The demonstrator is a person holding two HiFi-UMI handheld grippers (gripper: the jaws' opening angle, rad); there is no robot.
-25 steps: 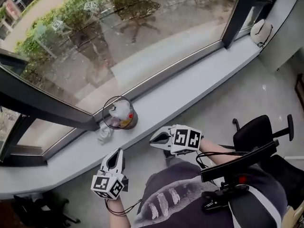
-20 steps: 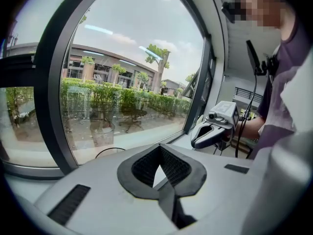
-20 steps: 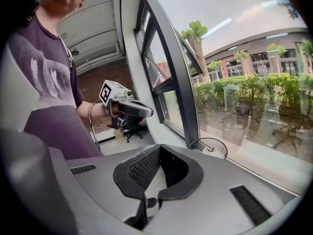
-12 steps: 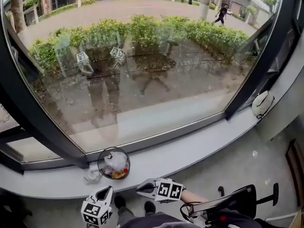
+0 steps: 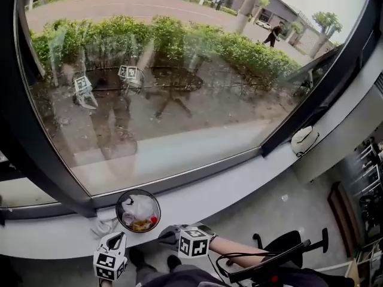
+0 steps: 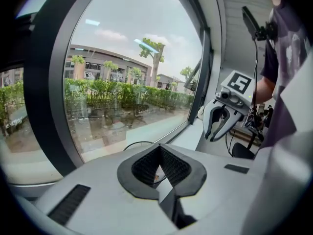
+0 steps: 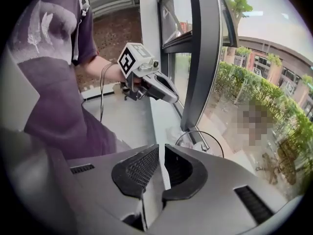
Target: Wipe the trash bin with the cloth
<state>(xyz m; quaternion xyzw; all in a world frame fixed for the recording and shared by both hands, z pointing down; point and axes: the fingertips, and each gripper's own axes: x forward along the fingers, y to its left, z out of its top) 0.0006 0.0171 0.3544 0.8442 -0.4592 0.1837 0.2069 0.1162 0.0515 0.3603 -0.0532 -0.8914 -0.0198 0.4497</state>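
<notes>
The trash bin (image 5: 138,210) is a small round wire-rimmed bin with a white bag and scraps inside, standing on the grey window sill (image 5: 227,196). A crumpled pale cloth (image 5: 103,226) lies on the sill just left of it. My left gripper (image 5: 118,239) is shut and empty, just short of the cloth and the bin's near-left side. My right gripper (image 5: 165,234) hovers at the bin's near-right side; its jaws have just been opening to a narrow slit, with nothing between them. In the right gripper view the bin rim (image 7: 200,137) and cloth (image 7: 173,131) lie beyond the jaws.
A large curved window with a dark frame (image 5: 54,160) rises directly behind the sill. A white object (image 5: 305,141) rests on the sill far right. A black office chair (image 5: 287,253) stands on the floor behind my right arm.
The head view has tilted up, so the bin and both grippers sit lower in the frame. Both grippers have drawn closer to the bin and the sill.
</notes>
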